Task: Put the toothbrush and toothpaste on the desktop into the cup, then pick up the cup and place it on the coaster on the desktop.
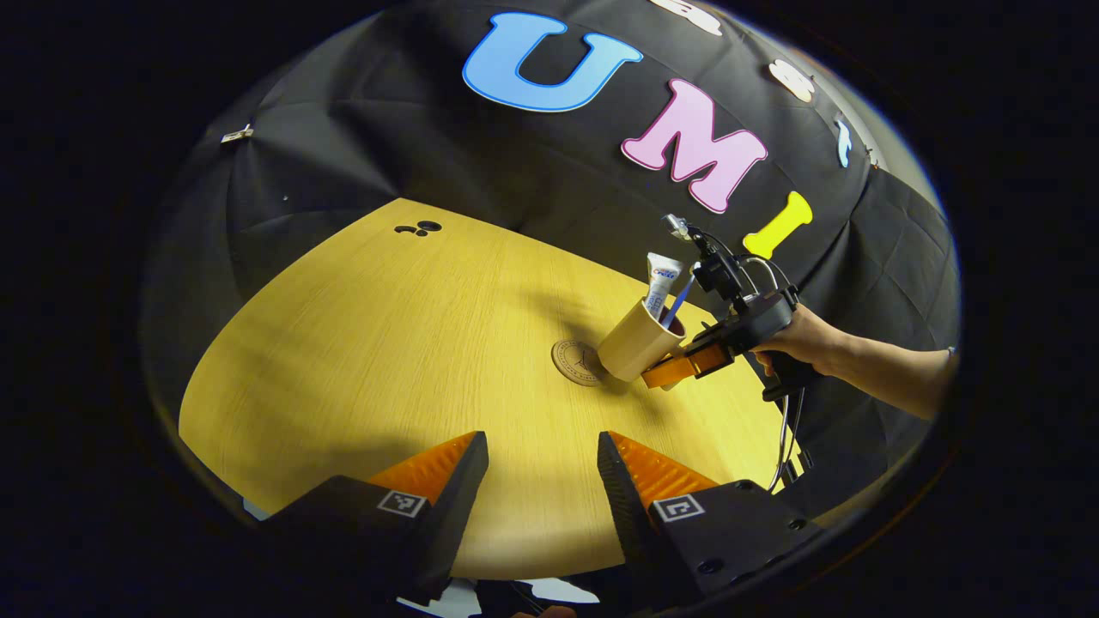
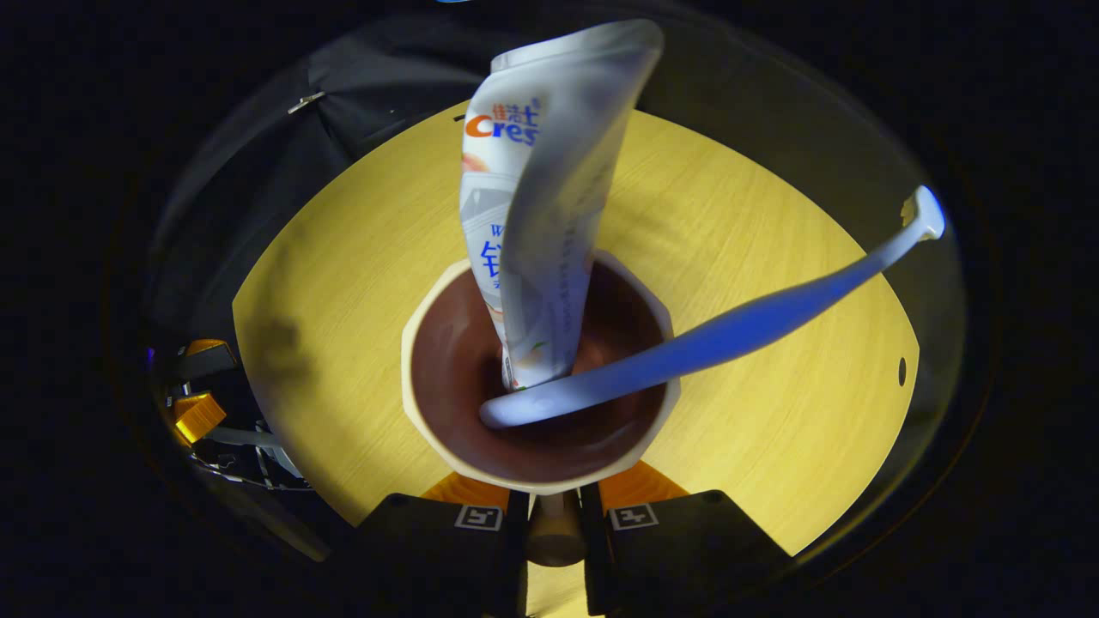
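A beige cup with a dark inside leans over just right of the round coaster, its base by the coaster's edge. The toothpaste tube and blue toothbrush stand in it. My right gripper, held by a hand, grips the cup from the right. In the right gripper view the cup sits directly ahead, with the tube and brush sticking out, and my right gripper is shut on its handle. My left gripper is open over the near table edge.
The yellow wooden table stretches wide to the left of the coaster. Small dark holes mark its far corner. Black cloth walls surround the table. A cable hangs below the right hand.
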`<act>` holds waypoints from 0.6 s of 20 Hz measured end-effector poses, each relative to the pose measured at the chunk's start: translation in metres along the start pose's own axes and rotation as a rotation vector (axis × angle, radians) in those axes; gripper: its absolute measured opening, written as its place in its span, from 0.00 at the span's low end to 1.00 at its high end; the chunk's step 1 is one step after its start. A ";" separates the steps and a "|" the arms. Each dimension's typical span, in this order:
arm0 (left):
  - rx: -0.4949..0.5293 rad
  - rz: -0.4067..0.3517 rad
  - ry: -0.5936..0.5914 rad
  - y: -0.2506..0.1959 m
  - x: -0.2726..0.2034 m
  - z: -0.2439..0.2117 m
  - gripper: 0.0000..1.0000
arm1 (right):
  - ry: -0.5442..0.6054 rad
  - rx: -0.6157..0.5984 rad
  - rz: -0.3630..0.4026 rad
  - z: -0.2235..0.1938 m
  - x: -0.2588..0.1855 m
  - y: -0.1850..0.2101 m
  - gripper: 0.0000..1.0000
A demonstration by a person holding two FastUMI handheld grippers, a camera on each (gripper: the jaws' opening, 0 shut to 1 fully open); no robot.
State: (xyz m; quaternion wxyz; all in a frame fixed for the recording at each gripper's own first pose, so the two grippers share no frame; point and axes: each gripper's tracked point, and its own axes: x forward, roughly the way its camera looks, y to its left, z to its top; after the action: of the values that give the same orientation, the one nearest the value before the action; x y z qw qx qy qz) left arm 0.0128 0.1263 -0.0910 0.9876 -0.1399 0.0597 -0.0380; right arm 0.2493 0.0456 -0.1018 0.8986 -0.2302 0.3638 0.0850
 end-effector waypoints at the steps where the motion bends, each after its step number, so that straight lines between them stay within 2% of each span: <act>1: -0.004 0.003 -0.003 0.002 -0.001 0.001 0.81 | 0.005 -0.012 0.003 0.004 0.002 0.003 0.30; 8: -0.027 0.030 -0.007 0.018 -0.005 0.002 0.81 | 0.033 -0.063 0.015 0.026 0.015 0.019 0.30; 12: -0.037 0.037 -0.009 0.025 -0.005 0.003 0.81 | 0.053 -0.068 0.017 0.024 0.018 0.021 0.30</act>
State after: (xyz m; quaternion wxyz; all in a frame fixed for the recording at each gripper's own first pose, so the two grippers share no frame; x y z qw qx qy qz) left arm 0.0095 0.1512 -0.0943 0.9856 -0.1574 0.0588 -0.0178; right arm 0.2703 0.0750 -0.1061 0.8797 -0.2595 0.3862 0.0986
